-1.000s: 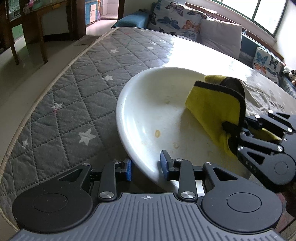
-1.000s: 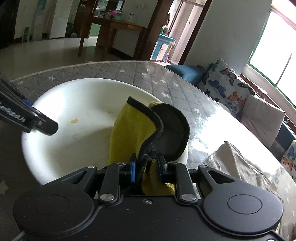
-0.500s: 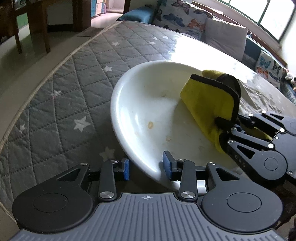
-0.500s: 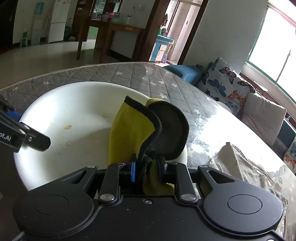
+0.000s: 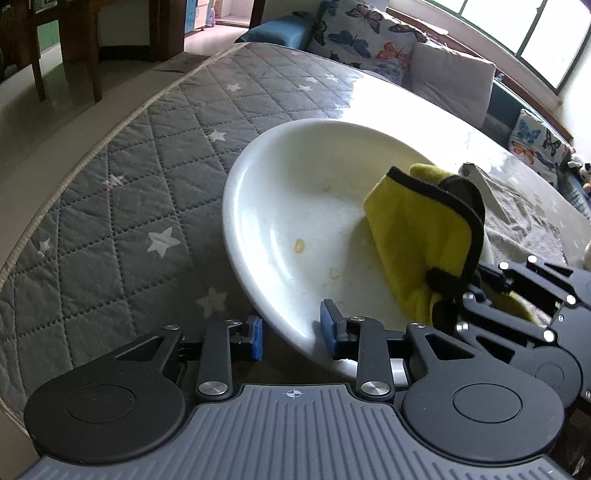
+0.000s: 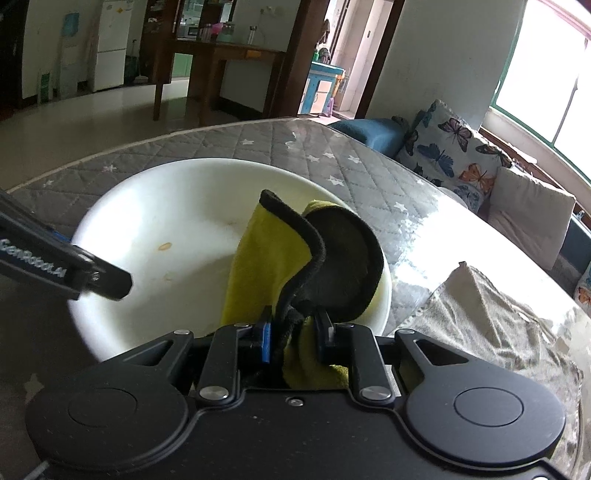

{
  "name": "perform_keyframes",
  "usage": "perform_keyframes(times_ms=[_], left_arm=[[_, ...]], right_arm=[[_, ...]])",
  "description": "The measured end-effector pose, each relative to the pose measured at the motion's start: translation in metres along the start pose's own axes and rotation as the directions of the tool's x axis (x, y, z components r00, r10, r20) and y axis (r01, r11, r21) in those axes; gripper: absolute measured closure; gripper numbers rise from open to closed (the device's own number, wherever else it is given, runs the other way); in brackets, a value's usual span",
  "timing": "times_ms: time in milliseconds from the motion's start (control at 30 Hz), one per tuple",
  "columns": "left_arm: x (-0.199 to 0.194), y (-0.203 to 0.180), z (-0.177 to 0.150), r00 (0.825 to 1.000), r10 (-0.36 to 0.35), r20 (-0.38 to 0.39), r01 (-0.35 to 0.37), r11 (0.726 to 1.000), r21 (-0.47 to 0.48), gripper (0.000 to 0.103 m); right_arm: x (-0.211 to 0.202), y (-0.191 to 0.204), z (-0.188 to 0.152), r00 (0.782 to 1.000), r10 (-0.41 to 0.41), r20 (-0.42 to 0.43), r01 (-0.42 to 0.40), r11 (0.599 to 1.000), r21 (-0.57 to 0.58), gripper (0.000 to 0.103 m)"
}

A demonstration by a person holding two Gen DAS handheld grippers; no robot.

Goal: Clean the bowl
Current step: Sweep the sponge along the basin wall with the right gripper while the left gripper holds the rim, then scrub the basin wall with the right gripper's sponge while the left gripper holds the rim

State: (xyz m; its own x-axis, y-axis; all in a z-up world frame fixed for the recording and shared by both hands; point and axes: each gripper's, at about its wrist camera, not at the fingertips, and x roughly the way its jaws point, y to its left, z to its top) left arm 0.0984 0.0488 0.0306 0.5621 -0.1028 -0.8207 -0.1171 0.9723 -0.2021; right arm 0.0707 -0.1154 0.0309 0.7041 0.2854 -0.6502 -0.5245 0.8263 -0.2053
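A large white bowl [image 5: 291, 206] with small food specks sits on the quilted grey table; it also shows in the right wrist view [image 6: 177, 206]. My left gripper [image 5: 291, 334] has its blue pads on either side of the bowl's near rim, with gaps still showing. My right gripper [image 6: 293, 334] is shut on a yellow cloth with black edging [image 6: 266, 266]. In the left wrist view the cloth [image 5: 417, 240] hangs over the bowl's right inner side.
A crumpled grey towel [image 6: 491, 314] lies on the table right of the bowl. Butterfly cushions [image 5: 365, 26] and a sofa line the far side. The table edge [image 5: 74, 170] curves along the left, with wooden furniture beyond.
The left gripper has shifted so the bowl sits further right and lower in its view. The cloth has moved a little toward the bowl's right side. The jaws stay the same.
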Motion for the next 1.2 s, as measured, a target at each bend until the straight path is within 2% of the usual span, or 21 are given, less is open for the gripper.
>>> perform_keyframes(times_ms=[167, 567, 1200], left_arm=[[-0.002, 0.007, 0.000, 1.000, -0.012, -0.011, 0.012, 1.000, 0.001, 0.074], [-0.003, 0.013, 0.007, 1.000, -0.012, -0.012, 0.013, 0.997, 0.074, 0.075], [-0.002, 0.019, 0.005, 1.000, -0.010, -0.016, 0.011, 0.996, 0.091, 0.074]], right_arm=[[-0.011, 0.005, -0.002, 1.000, 0.017, 0.003, -0.017, 1.000, -0.007, 0.081], [-0.035, 0.012, -0.006, 0.999, 0.051, 0.016, -0.050, 0.998, -0.039, 0.081], [-0.017, -0.012, -0.010, 0.995, -0.050, 0.086, 0.055, 0.997, -0.062, 0.081]])
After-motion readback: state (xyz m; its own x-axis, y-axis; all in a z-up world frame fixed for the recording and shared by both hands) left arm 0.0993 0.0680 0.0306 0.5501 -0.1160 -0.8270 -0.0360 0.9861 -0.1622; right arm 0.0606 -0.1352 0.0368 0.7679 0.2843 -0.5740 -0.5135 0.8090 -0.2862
